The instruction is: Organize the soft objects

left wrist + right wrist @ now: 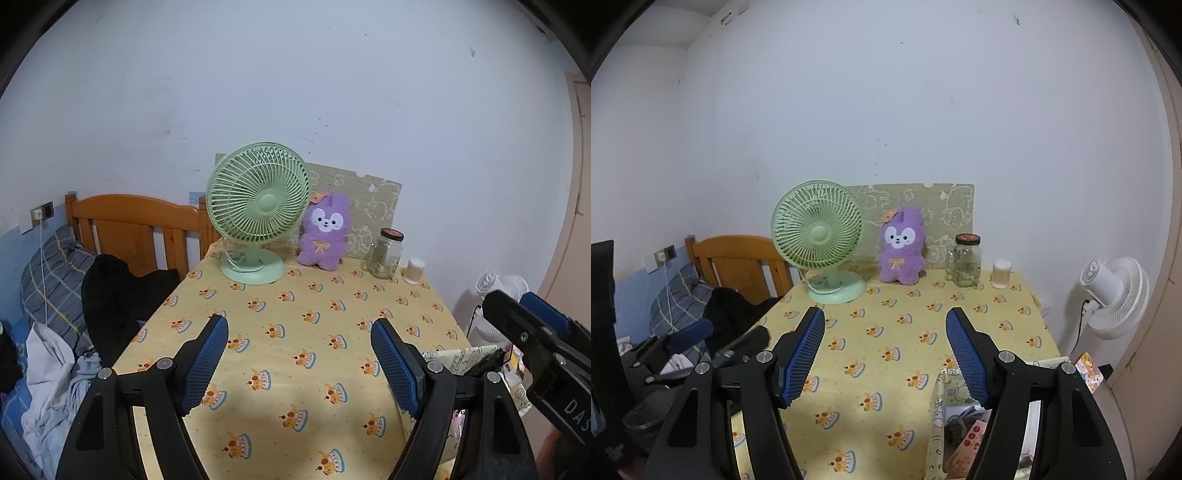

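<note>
The left gripper (299, 343) stands spread wide with nothing between its blue pads (205, 365), above the yellow tablecloth (295, 302). The right gripper (885, 334) is likewise spread and empty; its body in the left wrist view bears the partial letters "DAS". The purple plush rabbit (901, 245) sits upright at the far edge of the tablecloth, just right of the green fan (818, 236) and left of the glass jar (967, 260).
</note>
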Demonstrator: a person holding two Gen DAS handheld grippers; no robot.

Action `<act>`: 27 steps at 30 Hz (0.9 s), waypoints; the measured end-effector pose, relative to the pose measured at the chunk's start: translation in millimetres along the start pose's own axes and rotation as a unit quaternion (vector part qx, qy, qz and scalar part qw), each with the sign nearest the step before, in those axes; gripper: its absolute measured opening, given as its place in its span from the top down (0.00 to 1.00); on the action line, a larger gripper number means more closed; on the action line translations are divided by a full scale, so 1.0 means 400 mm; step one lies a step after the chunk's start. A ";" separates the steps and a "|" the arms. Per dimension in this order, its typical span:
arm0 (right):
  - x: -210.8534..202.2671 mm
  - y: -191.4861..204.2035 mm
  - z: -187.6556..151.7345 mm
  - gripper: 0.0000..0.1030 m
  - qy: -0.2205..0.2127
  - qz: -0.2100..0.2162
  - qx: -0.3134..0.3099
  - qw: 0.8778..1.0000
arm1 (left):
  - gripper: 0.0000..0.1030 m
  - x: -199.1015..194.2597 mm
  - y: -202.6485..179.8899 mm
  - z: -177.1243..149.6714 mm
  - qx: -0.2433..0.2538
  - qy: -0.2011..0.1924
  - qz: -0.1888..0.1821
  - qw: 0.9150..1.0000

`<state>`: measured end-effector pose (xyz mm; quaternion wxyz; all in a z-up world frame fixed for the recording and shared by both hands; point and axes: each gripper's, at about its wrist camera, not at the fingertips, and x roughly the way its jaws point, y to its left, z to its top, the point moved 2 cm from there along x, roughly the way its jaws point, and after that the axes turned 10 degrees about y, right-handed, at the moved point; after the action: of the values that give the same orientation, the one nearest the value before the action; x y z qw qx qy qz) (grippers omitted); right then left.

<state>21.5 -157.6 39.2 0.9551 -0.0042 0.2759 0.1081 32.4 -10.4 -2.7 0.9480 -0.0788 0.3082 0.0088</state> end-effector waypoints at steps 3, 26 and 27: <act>0.002 0.004 -0.001 0.31 0.003 -0.002 -0.003 1.000 | 0.21 -0.007 0.007 0.002 -0.004 -0.005 0.001 1.000; 0.000 0.021 -0.001 0.31 0.003 0.001 -0.014 1.000 | 0.21 -0.041 0.000 -0.002 0.004 -0.021 -0.010 1.000; -0.001 0.021 -0.002 0.31 0.003 0.001 -0.014 1.000 | 0.21 -0.042 0.000 -0.002 0.003 -0.021 -0.009 1.000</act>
<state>19.1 -149.5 39.2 0.9541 -0.0179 0.2768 0.1129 18.5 -9.8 6.5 0.9545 -0.0784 0.2877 0.0007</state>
